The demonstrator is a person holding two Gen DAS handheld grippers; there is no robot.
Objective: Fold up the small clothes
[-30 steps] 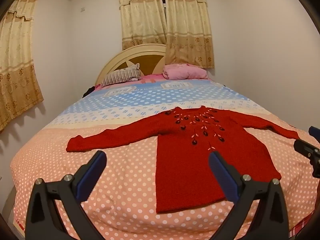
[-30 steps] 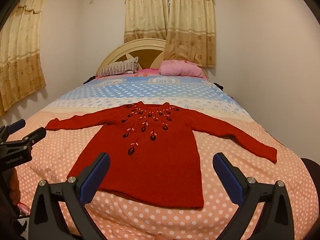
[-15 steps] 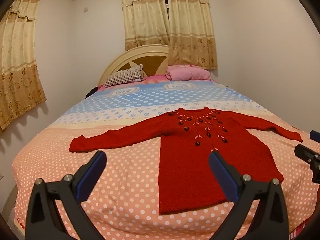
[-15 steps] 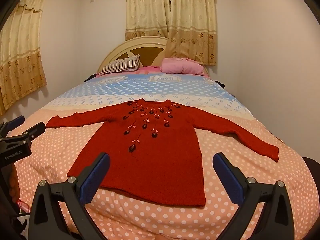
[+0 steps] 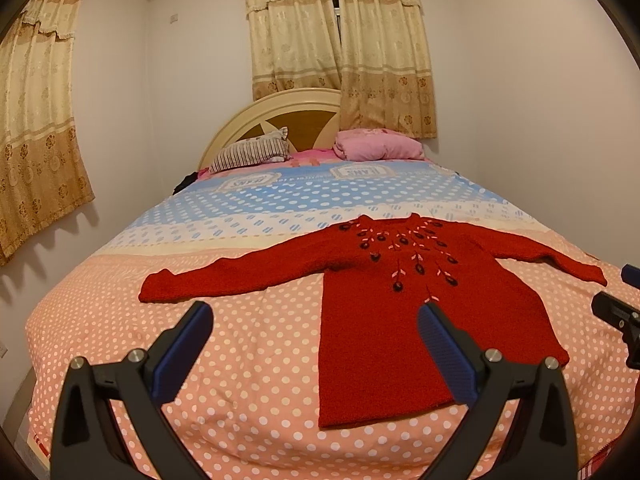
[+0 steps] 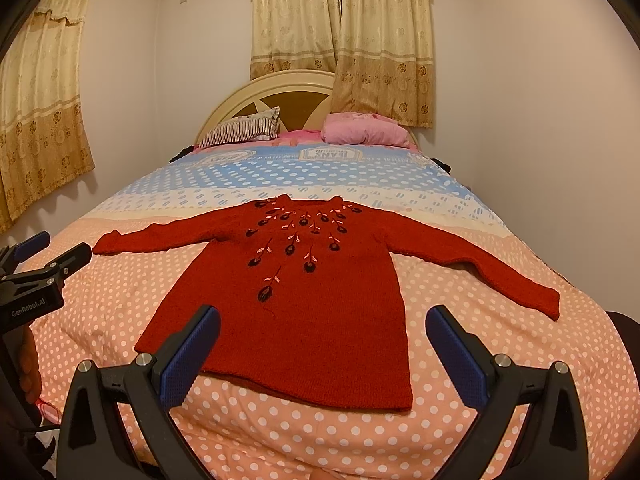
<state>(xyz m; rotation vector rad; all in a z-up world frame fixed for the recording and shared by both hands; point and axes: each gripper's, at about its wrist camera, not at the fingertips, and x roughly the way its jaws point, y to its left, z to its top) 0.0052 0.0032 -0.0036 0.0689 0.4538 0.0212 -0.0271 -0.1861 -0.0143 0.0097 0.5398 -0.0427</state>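
One sweater (image 6: 304, 292), two pillows (image 6: 240, 130) (one striped).

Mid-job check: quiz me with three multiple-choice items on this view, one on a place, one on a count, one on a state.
1. Where does the red sweater lie?
A. on the floor
B. spread flat on the polka-dot bedspread
C. draped over the headboard

2. How many pillows sit by the headboard?
A. two
B. four
C. none

3. What state is the right tool in?
A. shut on a sleeve
B. shut on nothing
C. open and holding nothing

Key: 1 B, the sweater lies flat with both sleeves out on the spread. 2 A, a striped pillow and a pink pillow. 3 C, its blue pads stand wide apart with only the sweater seen beyond them.
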